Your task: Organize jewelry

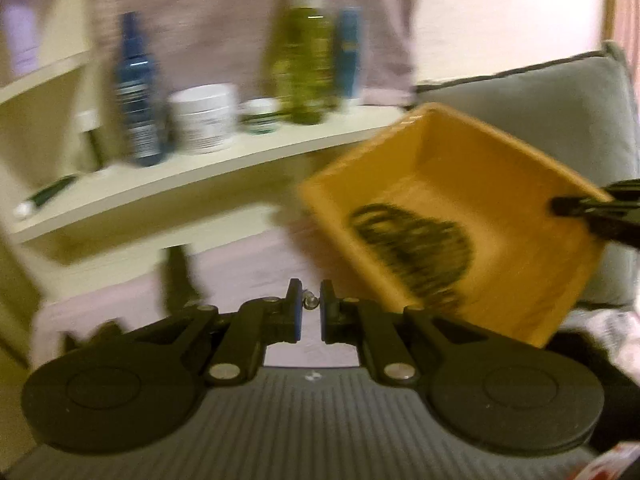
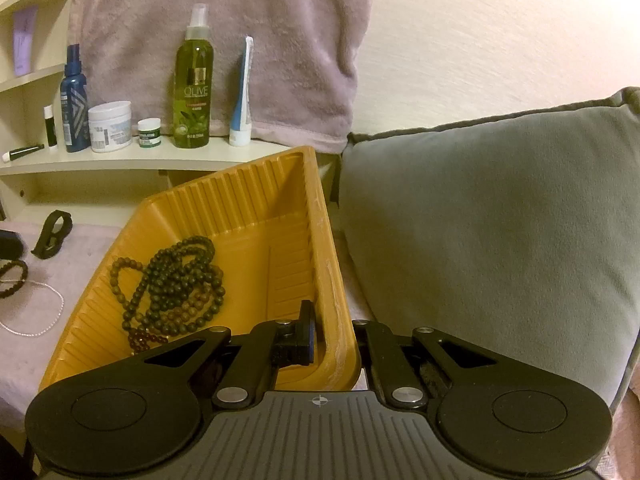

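A yellow plastic tray [image 2: 260, 216] is tilted up off the pink cloth; my right gripper [image 2: 332, 340] is shut on its right rim, one finger inside, one outside. Dark bead necklaces [image 2: 176, 276] lie heaped in it. In the blurred left wrist view the tray [image 1: 500, 184] is at the right with the beads [image 1: 416, 248] inside, and the right gripper [image 1: 576, 206] holds its far edge. My left gripper [image 1: 310, 304] is shut on a small silvery piece of jewelry [image 1: 311, 301], held left of the tray. A thin pearl chain [image 2: 36, 328] and a dark bead bracelet [image 2: 14, 278] lie on the cloth.
A cream shelf [image 2: 132, 160] behind holds a green spray bottle [image 2: 193, 92], blue bottle [image 2: 74, 108], white jars [image 2: 110, 126] and tubes. A grey cushion [image 2: 480, 224] stands at the right. A black clip-like object [image 2: 52, 234] lies on the cloth at the left.
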Tool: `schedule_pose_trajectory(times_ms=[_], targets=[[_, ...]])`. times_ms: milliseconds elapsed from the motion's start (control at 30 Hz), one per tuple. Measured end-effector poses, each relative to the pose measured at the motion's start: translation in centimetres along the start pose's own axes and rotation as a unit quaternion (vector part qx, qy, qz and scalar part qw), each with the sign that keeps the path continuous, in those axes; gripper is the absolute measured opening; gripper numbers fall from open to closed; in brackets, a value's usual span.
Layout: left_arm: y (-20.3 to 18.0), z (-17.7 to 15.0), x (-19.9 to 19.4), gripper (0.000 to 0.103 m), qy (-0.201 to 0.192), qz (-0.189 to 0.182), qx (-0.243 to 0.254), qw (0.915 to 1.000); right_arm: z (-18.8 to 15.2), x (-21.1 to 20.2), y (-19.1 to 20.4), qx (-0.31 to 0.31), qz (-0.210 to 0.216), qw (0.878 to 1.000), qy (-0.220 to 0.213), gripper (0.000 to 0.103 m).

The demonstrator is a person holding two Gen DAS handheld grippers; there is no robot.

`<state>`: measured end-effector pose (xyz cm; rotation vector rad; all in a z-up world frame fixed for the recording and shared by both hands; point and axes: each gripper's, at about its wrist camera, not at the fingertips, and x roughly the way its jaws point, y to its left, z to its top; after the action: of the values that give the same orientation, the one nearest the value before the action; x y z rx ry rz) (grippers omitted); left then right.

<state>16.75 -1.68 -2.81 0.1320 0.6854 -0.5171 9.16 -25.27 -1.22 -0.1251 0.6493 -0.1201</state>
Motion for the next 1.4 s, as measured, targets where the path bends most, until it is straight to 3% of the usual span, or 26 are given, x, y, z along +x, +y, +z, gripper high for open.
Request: schedule_pose_trajectory(times_ms=[167, 333, 367, 400, 467, 600, 733, 833, 967, 1133, 1400], targets=[[-4.4, 0.4, 1.7, 0.007, 0.007, -0.062, 0.010, 0.9980, 0.0, -0.2, 0.1, 0.001, 0.001, 1.000, -0.001, 0.006], [-6.6, 0.1, 2.8, 0.008, 0.022, -0.087, 0.008, 0.9959, 0.0, -0.2, 0.0, 0.003, 0.003, 1.000, -0.002, 0.006], [-6.7, -0.1, 2.9, 0.011, 0.025, -0.091, 0.008, 0.9955, 0.0, -0.2, 0.0, 0.004, 0.003, 1.000, -0.003, 0.006], [-6.8, -0.2, 2.8, 0.025, 0.025, -0.093, 0.009, 0.9953, 0.0, -0.2, 0.0, 0.004, 0.003, 1.000, -0.003, 0.006], [-6.7, -0.5, 2.5, 0.029, 0.019, -0.087, 0.007, 0.9960, 0.0, -0.2, 0.1, 0.005, 0.003, 1.000, -0.002, 0.006], [-4.3, -0.9, 1.3, 0.029, 0.003, -0.047, -0.022, 0.9987, 0.0, -0.2, 0.1, 0.004, 0.002, 1.000, -0.002, 0.006], [-0.7, -2.1, 0.1, 0.029, -0.010, 0.028, -0.053, 0.9982, 0.0, -0.2, 0.1, 0.004, 0.002, 1.000, -0.002, 0.006], [2.6, -3.4, -0.4, 0.028, -0.007, 0.098, -0.080, 0.9919, 0.0, -0.2, 0.1, 0.004, 0.002, 1.000, -0.002, 0.006], [6.5, -5.0, -1.0, 0.025, 0.001, 0.163, -0.109, 0.9806, -0.1, -0.1, 0.1, 0.002, 0.001, 1.000, -0.001, 0.006], [9.7, -6.4, -0.6, 0.015, 0.018, 0.198, -0.132, 0.9711, -0.1, 0.0, 0.1, -0.001, -0.001, 1.000, 0.000, 0.006], [11.1, -7.3, 0.5, 0.014, 0.032, 0.210, -0.134, 0.9679, -0.1, 0.1, 0.2, -0.005, -0.003, 1.000, 0.002, 0.006]])
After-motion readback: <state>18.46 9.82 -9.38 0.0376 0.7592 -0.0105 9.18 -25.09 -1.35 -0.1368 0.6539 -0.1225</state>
